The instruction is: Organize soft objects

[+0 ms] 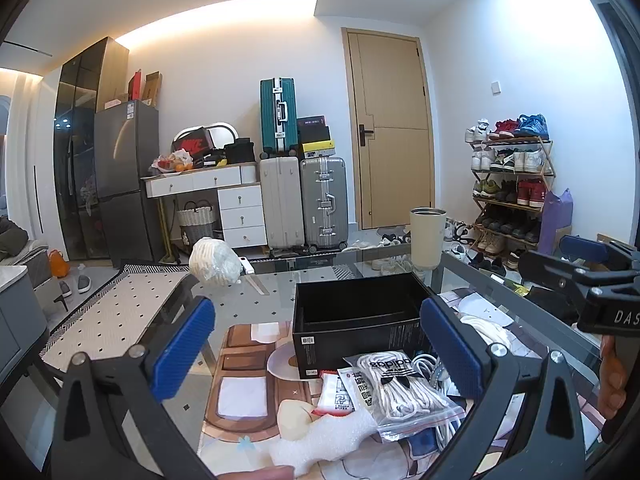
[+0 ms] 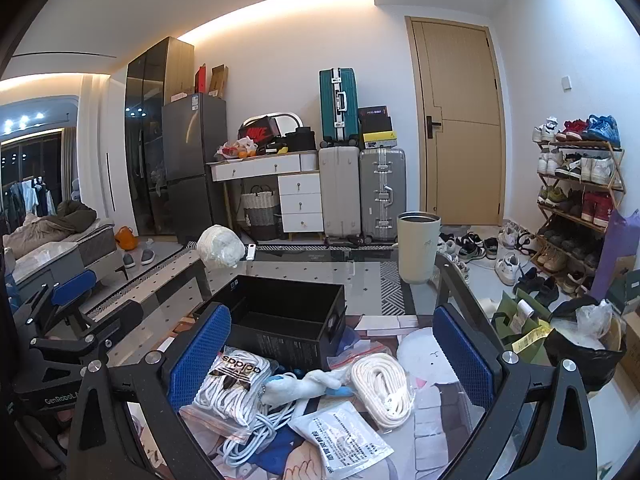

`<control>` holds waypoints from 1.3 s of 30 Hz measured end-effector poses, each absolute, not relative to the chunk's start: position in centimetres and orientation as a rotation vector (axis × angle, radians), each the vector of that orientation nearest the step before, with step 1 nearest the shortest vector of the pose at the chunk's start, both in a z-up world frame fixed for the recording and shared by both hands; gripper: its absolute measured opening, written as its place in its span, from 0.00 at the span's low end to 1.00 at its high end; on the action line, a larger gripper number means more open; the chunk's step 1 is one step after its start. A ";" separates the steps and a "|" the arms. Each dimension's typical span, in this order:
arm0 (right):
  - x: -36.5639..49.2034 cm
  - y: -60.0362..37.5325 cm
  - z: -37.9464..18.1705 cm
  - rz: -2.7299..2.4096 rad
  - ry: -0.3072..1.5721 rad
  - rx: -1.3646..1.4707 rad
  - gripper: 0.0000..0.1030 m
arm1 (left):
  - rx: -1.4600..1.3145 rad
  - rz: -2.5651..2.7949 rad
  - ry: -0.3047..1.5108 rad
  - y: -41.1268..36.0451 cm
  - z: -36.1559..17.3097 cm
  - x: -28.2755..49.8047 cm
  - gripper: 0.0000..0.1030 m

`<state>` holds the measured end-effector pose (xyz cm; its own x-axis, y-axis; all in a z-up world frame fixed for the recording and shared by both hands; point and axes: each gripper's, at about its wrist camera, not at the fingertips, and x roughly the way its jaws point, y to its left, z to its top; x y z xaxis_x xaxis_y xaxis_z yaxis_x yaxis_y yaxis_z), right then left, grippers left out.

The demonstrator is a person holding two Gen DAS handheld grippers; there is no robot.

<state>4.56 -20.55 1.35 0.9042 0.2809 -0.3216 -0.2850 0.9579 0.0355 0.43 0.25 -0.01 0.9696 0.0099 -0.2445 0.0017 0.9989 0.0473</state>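
An open, empty black box [image 1: 360, 312] [image 2: 280, 320] sits on the glass table. In front of it lie soft items: a bagged bundle of white adidas laces [image 1: 404, 388] [image 2: 236, 384], a cream lace bundle [image 2: 384, 388], a white printed packet [image 2: 340, 436] [image 1: 340, 390], a blue-white plush piece [image 2: 304, 384], a white cable [image 2: 256, 432] and a white foam sheet [image 1: 320, 440]. My left gripper [image 1: 316, 348] hovers open above the left side of the pile. My right gripper [image 2: 332, 356] hovers open over its right side. Neither holds anything.
A cream tumbler [image 2: 418, 246] stands behind the box near the table's far edge. A white plastic-wrapped bundle [image 2: 222, 246] rests at the far left. A printed mat [image 1: 240, 360] lies under the pile. Beyond the right table edge stand bags [image 2: 584, 344] and a shoe rack [image 2: 576, 200].
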 end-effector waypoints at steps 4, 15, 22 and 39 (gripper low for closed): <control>4.0 -20.3 1.5 0.302 0.329 -0.021 1.00 | 0.041 0.008 0.251 0.4 0.0 0.4 1.00; 4.0 -20.4 1.4 0.303 0.339 -0.020 1.00 | 0.051 0.006 0.265 0.3 -0.2 0.7 1.00; 4.0 -20.5 1.5 0.302 0.335 -0.019 1.00 | 0.048 0.006 0.268 0.2 -0.4 0.7 1.00; 4.2 -20.3 1.5 0.301 0.333 -0.026 1.00 | 0.043 -0.008 0.270 0.3 -0.3 0.7 1.00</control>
